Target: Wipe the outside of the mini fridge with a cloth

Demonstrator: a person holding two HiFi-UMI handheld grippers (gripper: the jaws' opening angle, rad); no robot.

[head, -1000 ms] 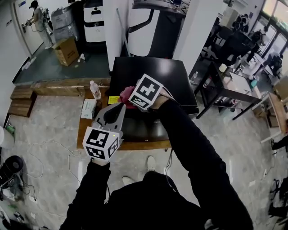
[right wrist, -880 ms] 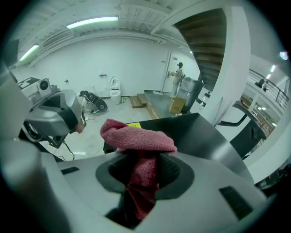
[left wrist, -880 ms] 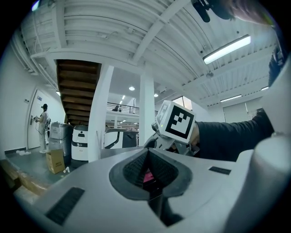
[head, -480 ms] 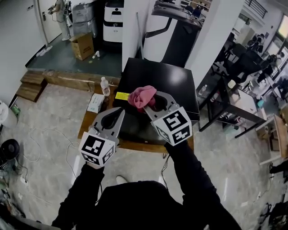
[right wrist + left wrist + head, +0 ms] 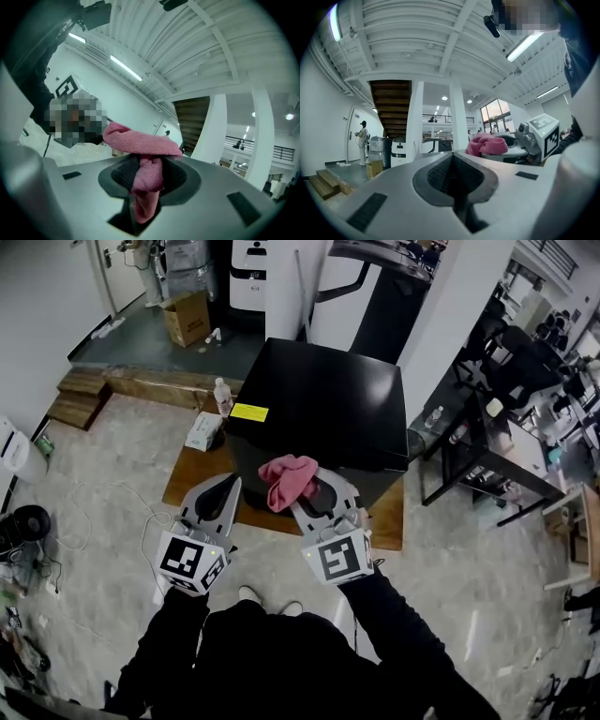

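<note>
left gripper (image 5: pixel 228 484) and right gripper (image 5: pixel 315 487) tip-up, cloth (image 5: pixel 285 481) in right

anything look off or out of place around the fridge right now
Nothing stands out. The mini fridge stands upright on the wooden platform, the pink cloth is pinched in the right gripper, and the left gripper is shut on nothing.

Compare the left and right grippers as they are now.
The left gripper is shut on nothing, while the right gripper is shut on the pink cloth. In the head view, the left gripper is near the left front corner of the mini fridge, and the right gripper is before its front face. Both tilt up toward the ceiling.
</note>
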